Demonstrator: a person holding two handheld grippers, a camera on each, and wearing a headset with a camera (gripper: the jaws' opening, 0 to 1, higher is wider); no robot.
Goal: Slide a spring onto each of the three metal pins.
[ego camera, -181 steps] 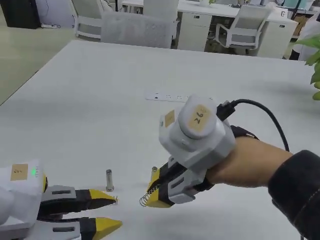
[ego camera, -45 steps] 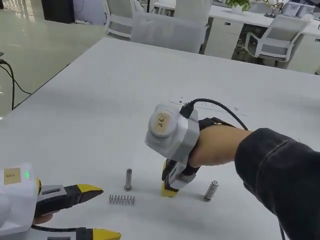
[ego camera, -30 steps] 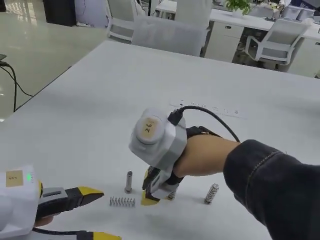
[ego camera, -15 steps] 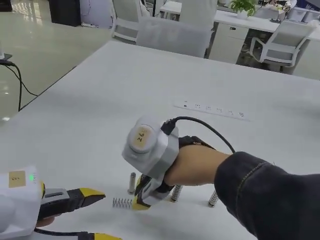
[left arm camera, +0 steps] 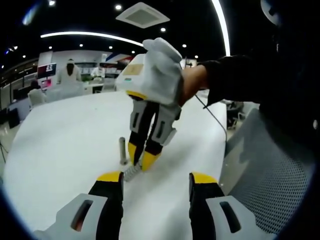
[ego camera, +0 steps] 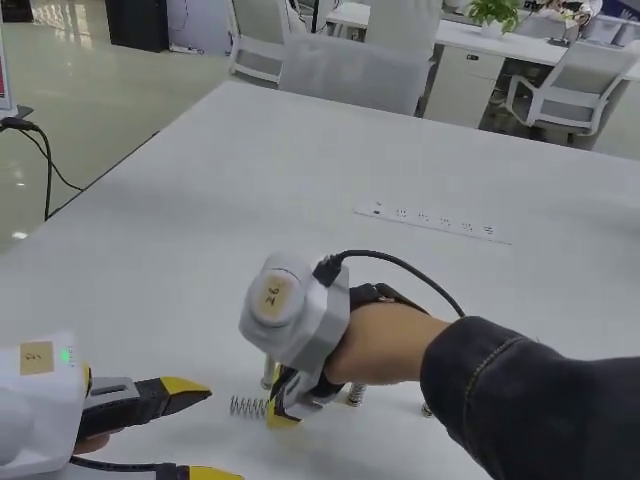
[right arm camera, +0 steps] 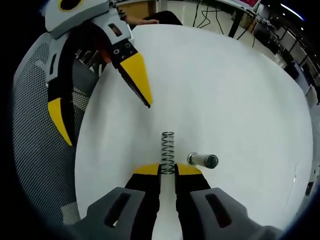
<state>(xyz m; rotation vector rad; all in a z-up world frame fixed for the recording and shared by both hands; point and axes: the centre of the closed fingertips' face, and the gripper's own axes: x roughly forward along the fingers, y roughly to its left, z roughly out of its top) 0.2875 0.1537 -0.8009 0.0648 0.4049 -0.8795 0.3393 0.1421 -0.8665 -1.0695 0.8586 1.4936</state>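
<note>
Right hand-held gripper (right arm camera: 167,172) pinches spring (right arm camera: 168,145) by near end, just beside bare pin (right arm camera: 202,160) on tabletop (right arm camera: 240,100); far end probably kept free to slip over pin. Left hand-held gripper (left arm camera: 156,186) spread open, idle near pin.

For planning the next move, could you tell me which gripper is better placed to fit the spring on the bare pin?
The right gripper: it grips the spring, beside the pin; the left gripper is open and farther off.
</note>
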